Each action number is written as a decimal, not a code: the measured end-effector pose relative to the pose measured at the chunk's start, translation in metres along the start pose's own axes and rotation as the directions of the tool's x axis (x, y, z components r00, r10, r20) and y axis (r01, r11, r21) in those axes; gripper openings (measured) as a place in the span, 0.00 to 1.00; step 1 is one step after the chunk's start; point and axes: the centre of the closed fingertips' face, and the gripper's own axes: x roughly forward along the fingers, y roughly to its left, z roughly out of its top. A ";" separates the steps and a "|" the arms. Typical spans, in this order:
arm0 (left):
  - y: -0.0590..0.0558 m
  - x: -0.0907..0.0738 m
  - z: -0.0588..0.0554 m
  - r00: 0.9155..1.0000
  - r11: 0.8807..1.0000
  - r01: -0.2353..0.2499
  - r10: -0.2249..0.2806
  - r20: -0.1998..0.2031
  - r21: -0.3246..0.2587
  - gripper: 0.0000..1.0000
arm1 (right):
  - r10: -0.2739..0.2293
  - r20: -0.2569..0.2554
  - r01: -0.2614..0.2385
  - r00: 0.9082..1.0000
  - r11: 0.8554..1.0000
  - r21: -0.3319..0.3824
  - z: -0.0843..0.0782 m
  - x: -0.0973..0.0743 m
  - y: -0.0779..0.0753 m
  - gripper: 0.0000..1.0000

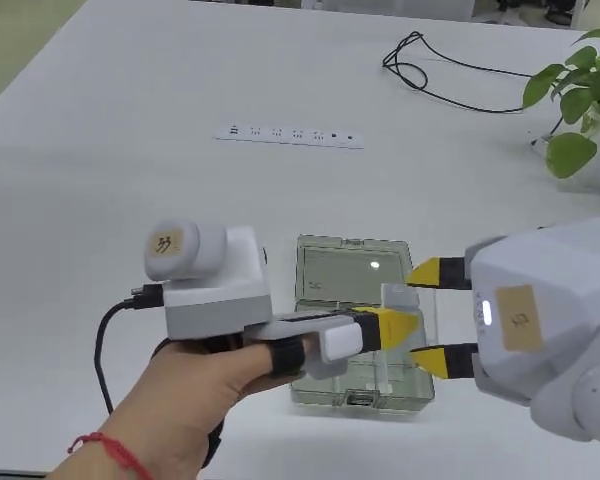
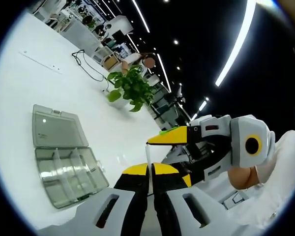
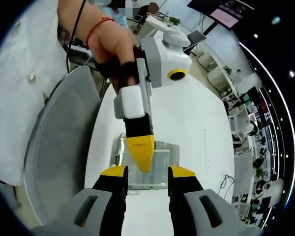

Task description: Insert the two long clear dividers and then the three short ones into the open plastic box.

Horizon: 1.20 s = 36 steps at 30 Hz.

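Observation:
The open clear plastic box [image 1: 365, 392] lies near the table's front edge, its lid [image 1: 348, 266] folded back flat. In the left gripper view the box [image 2: 64, 189] has clear dividers standing in its base. My left gripper [image 1: 395, 325] hovers over the base, shut on a thin clear divider [image 1: 422, 305] that rises between its tips [image 2: 148, 155]. My right gripper [image 1: 440, 315] comes in from the right and stands open, its yellow fingers [image 1: 432, 271] on either side of the divider's far end. In the right gripper view the left gripper [image 3: 142, 162] points down between my open right gripper [image 3: 148, 172].
A white power strip [image 1: 288, 134] lies mid-table, with a black cable [image 1: 430, 75] and a potted plant [image 1: 580, 90] at the far right. The left gripper's black cord [image 1: 105, 350] loops by the hand. A grey mesh chair [image 3: 64, 147] stands at the table edge.

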 end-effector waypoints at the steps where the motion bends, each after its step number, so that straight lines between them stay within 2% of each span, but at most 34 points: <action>1: 0.000 0.000 0.000 1.000 1.000 -0.001 0.001 0.004 -0.005 0.00 | 0.000 -0.002 0.000 1.000 1.000 -0.003 0.000 0.000 0.000 0.33; 8: 0.001 0.000 0.003 0.999 1.000 -0.003 0.004 0.034 -0.028 0.00 | -0.009 0.003 0.009 1.000 1.000 -0.004 0.001 0.000 -0.003 0.33; 13: 0.002 -0.001 0.006 0.999 1.000 -0.004 0.005 0.041 -0.007 0.00 | -0.008 0.051 0.005 0.999 0.999 0.048 0.008 -0.007 -0.008 0.35; 15: 0.005 -0.004 0.007 0.999 0.999 -0.021 0.020 0.031 0.047 0.00 | 0.000 0.081 -0.007 0.997 0.997 0.083 0.009 -0.012 -0.010 0.36; 16: 0.005 -0.005 0.007 0.999 0.997 -0.022 0.020 0.026 0.072 0.00 | 0.008 0.116 -0.022 0.993 0.992 0.121 0.011 -0.015 -0.011 0.36; 17: 0.004 -0.006 0.008 1.000 0.993 -0.015 0.012 0.026 0.121 0.00 | 0.011 0.125 -0.027 0.992 0.991 0.133 0.011 -0.016 -0.012 0.36; 18: 0.003 -0.007 0.008 1.000 0.988 -0.011 0.007 0.022 0.151 0.00 | 0.033 0.158 -0.061 0.987 0.982 0.180 0.010 -0.020 -0.014 0.35; 21: -0.003 -0.009 0.005 1.000 0.956 0.015 -0.010 -0.019 0.291 0.00 | 0.064 0.217 -0.114 0.974 0.968 0.224 0.012 -0.026 -0.018 0.33; 23: -0.007 -0.010 0.001 0.998 0.928 0.043 -0.023 -0.058 0.371 0.00 | 0.104 0.256 -0.170 0.961 0.953 0.251 0.012 -0.032 -0.019 0.32; 24: -0.009 -0.010 -0.001 0.996 0.903 0.058 -0.025 -0.083 0.427 0.00 | 0.122 0.272 -0.192 0.955 0.949 0.248 0.013 -0.034 -0.019 0.31; 26: -0.013 -0.011 -0.007 0.992 0.864 0.093 -0.035 -0.125 0.495 0.00 | 0.174 0.295 -0.248 0.940 0.940 0.236 0.013 -0.038 -0.018 0.26; 27: -0.015 -0.012 -0.008 0.990 0.843 0.108 -0.040 -0.138 0.527 0.00 | 0.197 0.314 -0.277 0.929 0.931 0.236 0.015 -0.039 -0.017 0.24; 28: -0.018 -0.012 -0.012 0.986 0.815 0.132 -0.049 -0.160 0.564 0.00 | 0.214 0.327 -0.299 0.920 0.924 0.238 0.016 -0.040 -0.017 0.24; 29: -0.019 -0.012 -0.014 0.984 0.804 0.143 -0.051 -0.173 0.577 0.00 | 0.244 0.337 -0.333 0.909 0.913 0.236 0.016 -0.040 -0.016 0.23; 31: -0.023 -0.012 -0.018 0.979 0.777 0.168 -0.061 -0.194 0.606 0.00 | 0.280 0.346 -0.367 0.896 0.904 0.219 0.018 -0.040 -0.013 0.20; 32: -0.027 -0.013 -0.019 0.977 0.758 0.187 -0.074 -0.202 0.625 0.00 | 0.313 0.359 -0.402 0.880 0.891 0.210 0.018 -0.039 -0.009 0.19; 34: -0.030 -0.013 -0.020 0.975 0.752 0.197 -0.085 -0.203 0.630 0.00 | 0.357 0.359 -0.445 0.862 0.873 0.200 0.017 -0.037 -0.004 0.18; 35: -0.033 -0.014 -0.020 0.974 0.741 0.208 -0.101 -0.201 0.638 0.00 | 0.375 0.355 -0.459 0.856 0.868 0.189 0.018 -0.037 -0.001 0.18; 36: -0.034 -0.014 -0.020 0.974 0.739 0.210 -0.103 -0.200 0.641 0.00 | 0.388 0.350 -0.468 0.852 0.865 0.182 0.019 -0.035 0.002 0.17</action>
